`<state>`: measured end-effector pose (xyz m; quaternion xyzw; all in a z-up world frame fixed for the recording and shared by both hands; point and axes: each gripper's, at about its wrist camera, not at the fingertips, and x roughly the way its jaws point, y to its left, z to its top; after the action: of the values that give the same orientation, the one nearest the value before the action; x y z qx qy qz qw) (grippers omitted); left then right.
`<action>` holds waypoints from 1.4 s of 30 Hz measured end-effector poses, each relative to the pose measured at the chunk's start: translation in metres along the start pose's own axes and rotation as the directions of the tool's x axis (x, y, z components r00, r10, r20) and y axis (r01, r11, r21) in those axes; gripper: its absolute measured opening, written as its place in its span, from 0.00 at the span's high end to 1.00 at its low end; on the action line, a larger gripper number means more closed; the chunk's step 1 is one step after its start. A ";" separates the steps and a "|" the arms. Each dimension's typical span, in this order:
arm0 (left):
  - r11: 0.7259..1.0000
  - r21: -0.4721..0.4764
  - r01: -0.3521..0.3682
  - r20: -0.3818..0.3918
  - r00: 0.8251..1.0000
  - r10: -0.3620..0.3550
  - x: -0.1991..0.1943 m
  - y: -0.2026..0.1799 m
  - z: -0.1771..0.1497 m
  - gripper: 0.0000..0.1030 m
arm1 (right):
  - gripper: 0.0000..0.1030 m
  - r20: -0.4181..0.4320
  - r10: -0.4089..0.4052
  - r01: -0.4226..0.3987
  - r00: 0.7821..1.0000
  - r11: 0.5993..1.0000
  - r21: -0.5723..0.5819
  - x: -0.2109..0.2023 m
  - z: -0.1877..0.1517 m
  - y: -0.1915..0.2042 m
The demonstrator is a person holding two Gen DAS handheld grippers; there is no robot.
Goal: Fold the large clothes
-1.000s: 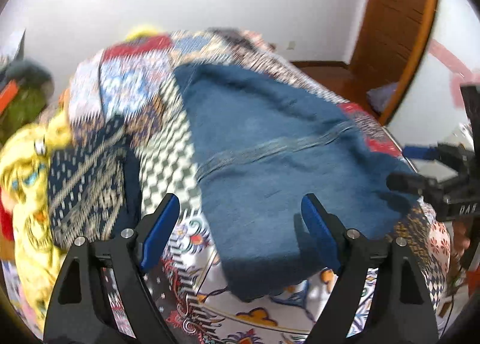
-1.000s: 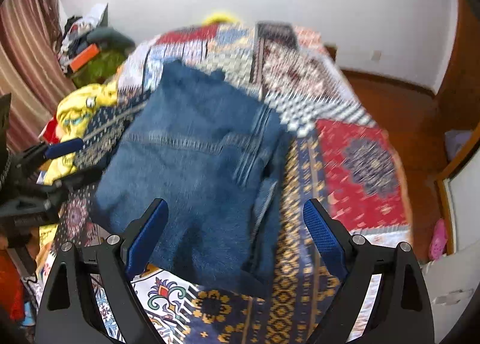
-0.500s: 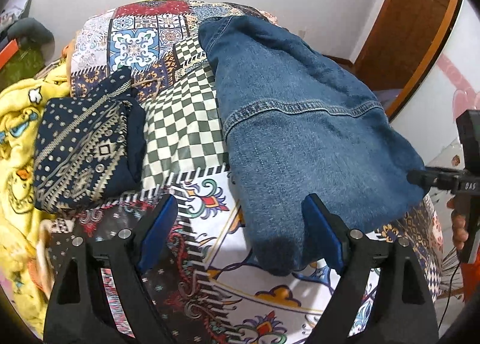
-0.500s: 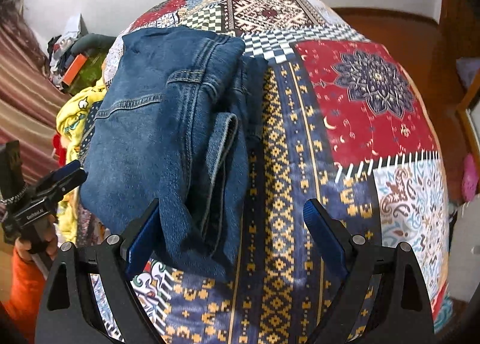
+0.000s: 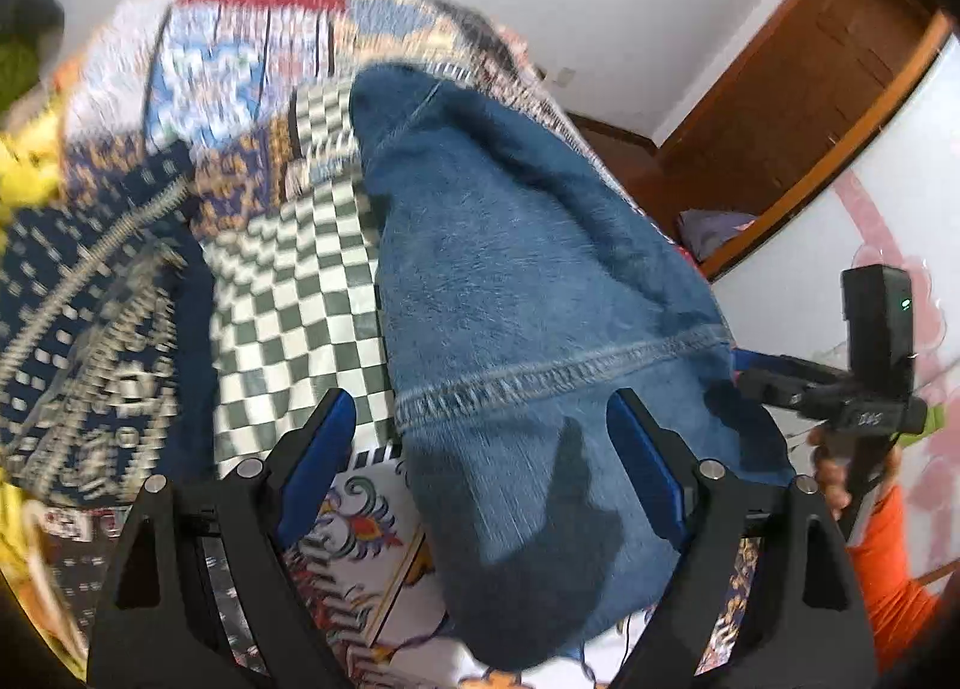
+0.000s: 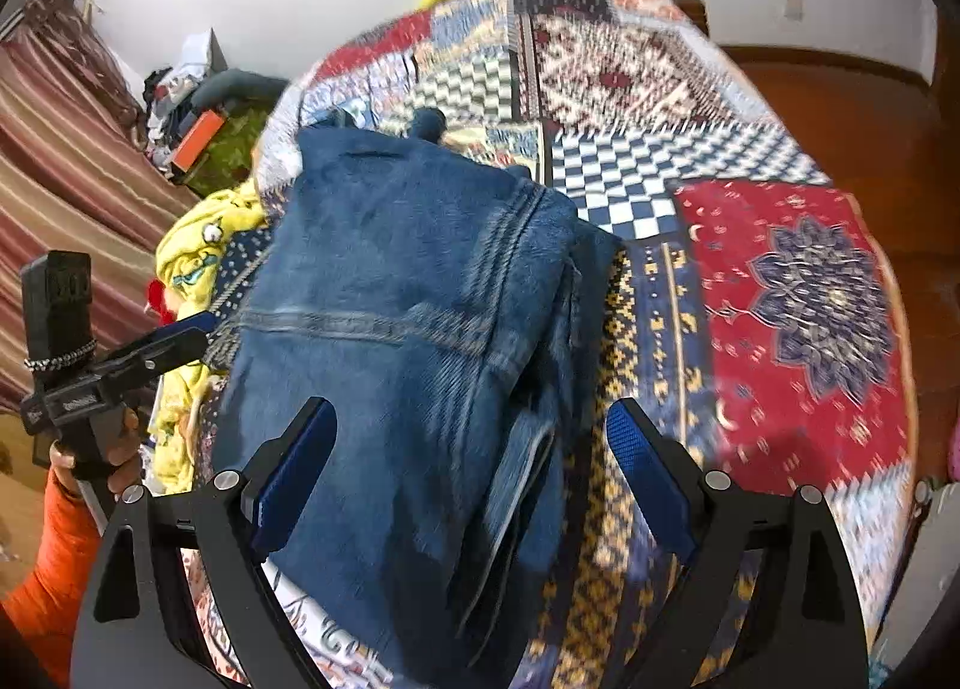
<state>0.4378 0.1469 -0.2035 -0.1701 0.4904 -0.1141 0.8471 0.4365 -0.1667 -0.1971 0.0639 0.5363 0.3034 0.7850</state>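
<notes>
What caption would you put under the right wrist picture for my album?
Open right gripper hovers over folded blue jeans on a patchwork bedspread.

Folded jeans lie on the bed, with a folded garment to their left, the door behind right.

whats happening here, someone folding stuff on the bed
Yes. A person holds a gripper in each hand over a bed covered with a patchwork bedspread. A pair of blue jeans lies on it, already folded into a thick bundle. The left gripper and the right gripper are both open above the near end of the jeans, gripping nothing. A folded dark patterned garment sits beside the jeans, next to a yellow cloth. Both views are motion-blurred.
</notes>
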 end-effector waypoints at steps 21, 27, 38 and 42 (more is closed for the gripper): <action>0.966 -0.177 0.187 -0.123 0.970 -0.211 0.085 0.011 0.024 0.26 | 0.15 -0.125 0.222 -0.209 0.967 0.972 0.111 0.068 0.021 -0.037; 0.971 -0.136 0.196 -0.073 0.976 -0.207 0.066 -0.004 0.026 0.46 | 0.52 -0.086 0.196 -0.190 0.977 0.979 0.069 0.048 0.024 -0.022; 0.986 0.052 0.159 0.086 0.983 -0.163 -0.043 -0.026 0.019 0.56 | 0.69 0.017 0.168 -0.167 0.986 0.985 -0.035 0.003 0.035 0.038; 0.989 0.088 0.122 0.175 0.975 -0.136 -0.093 -0.015 0.014 0.56 | 0.70 0.058 0.172 -0.166 0.983 0.981 -0.103 -0.009 0.040 0.081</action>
<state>0.4039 0.1688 -0.1173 -0.1787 0.3948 -0.1719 0.8847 0.4363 -0.0975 -0.1386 0.0808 0.4869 0.3926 0.7760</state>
